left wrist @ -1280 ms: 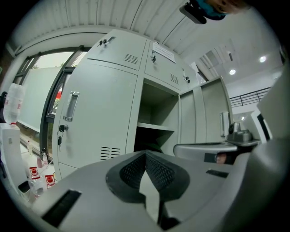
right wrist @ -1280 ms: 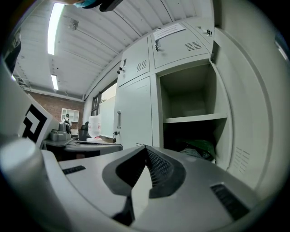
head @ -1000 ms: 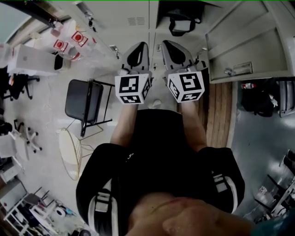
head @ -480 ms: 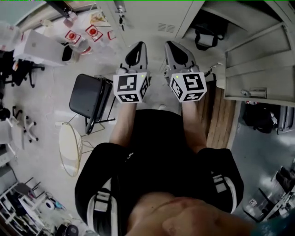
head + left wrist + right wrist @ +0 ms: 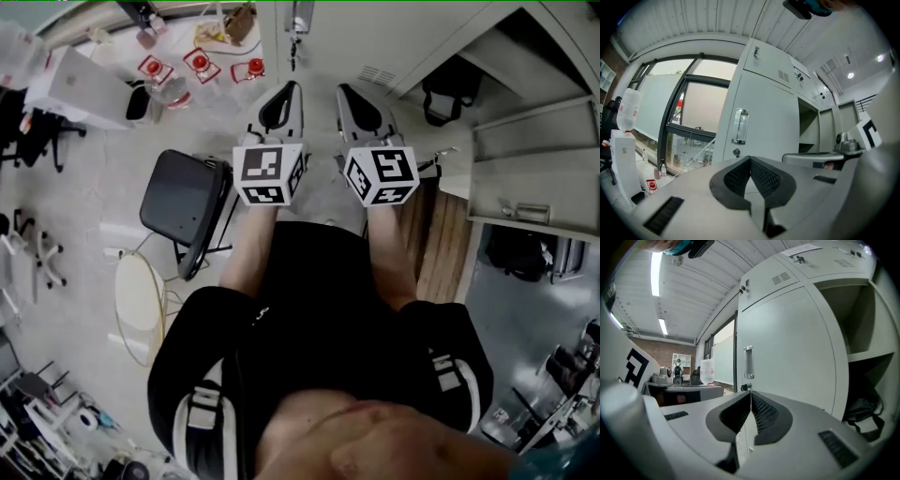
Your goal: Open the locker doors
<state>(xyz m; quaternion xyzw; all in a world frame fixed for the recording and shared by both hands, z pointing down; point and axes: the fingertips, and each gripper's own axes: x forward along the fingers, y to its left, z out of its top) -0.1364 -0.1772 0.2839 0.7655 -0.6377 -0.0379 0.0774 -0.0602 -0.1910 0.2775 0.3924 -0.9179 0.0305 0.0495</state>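
The left gripper is squeezed shut with nothing in it. The right gripper is squeezed shut too, and it holds nothing. The person holds both out in front, side by side, pointing at the gray lockers. Right ahead is a closed locker door with a shiny handle and a small lock under it. To the right, an open locker has a black bag at the bottom. A black chair stands to the left.
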